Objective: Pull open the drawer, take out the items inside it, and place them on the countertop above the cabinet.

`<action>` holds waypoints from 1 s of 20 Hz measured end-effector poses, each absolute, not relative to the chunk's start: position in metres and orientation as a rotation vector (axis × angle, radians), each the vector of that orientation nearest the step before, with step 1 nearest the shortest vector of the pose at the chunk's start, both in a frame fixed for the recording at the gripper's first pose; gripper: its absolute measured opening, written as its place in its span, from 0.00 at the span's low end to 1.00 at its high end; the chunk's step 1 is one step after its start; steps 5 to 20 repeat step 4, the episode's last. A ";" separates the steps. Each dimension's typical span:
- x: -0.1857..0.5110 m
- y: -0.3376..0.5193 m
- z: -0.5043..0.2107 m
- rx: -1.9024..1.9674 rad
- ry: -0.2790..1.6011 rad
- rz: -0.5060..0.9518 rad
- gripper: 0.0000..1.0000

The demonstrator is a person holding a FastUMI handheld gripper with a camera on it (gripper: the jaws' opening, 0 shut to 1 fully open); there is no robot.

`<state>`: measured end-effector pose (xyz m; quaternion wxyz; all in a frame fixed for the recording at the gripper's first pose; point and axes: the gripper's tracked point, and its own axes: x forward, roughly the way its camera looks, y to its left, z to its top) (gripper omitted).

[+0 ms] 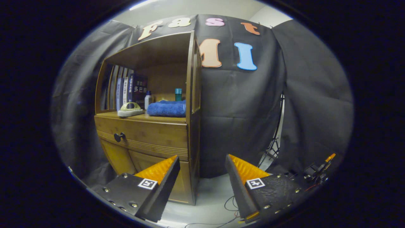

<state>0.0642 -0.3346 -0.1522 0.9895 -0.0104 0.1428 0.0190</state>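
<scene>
The gripper (pixel 202 164) hangs in front of a brown wooden cabinet (pixel 148 139), its jaws released and wide apart with nothing between them. The cabinet's right front corner post stands just beyond the gap, and the left finger overlaps the cabinet's lower door panel.

The wooden drawer (pixel 148 134) with grooved trim along its lower edge sits flush in the cabinet front, closed, just under the counter. Its small dark round knob (pixel 119 136) is near the drawer's left end, well beyond and to the left of the left finger.

On the wooden counter (pixel 164 118) above the drawer, a folded blue towel (pixel 167 108) lies by the right front edge. A pale green and white oval device (pixel 130 109) rests near the left front edge. Behind them stand a small white bottle with a blue cap (pixel 147 98) and a teal cylindrical container (pixel 178 94) toward the back. A row of upright dark blue books (pixel 131 90) leans at the back left corner.

A black tripod leg (pixel 273 145) stands on the pale floor (pixel 210 193) to the right of the cabinet, and thin black cables (pixel 229 202) trail on the floor between the fingers.
</scene>
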 end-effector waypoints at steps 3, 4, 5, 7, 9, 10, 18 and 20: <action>0.063 -0.335 -0.148 -0.011 0.257 0.041 0.87; 0.063 -0.334 -0.146 0.000 0.249 0.041 0.87; 0.063 -0.334 -0.146 0.000 0.249 0.041 0.87; 0.063 -0.334 -0.146 0.000 0.249 0.041 0.87; 0.063 -0.334 -0.146 0.000 0.249 0.041 0.87; 0.063 -0.334 -0.146 0.000 0.249 0.041 0.87; 0.063 -0.334 -0.146 0.000 0.249 0.041 0.87; 0.063 -0.334 -0.146 0.000 0.249 0.041 0.87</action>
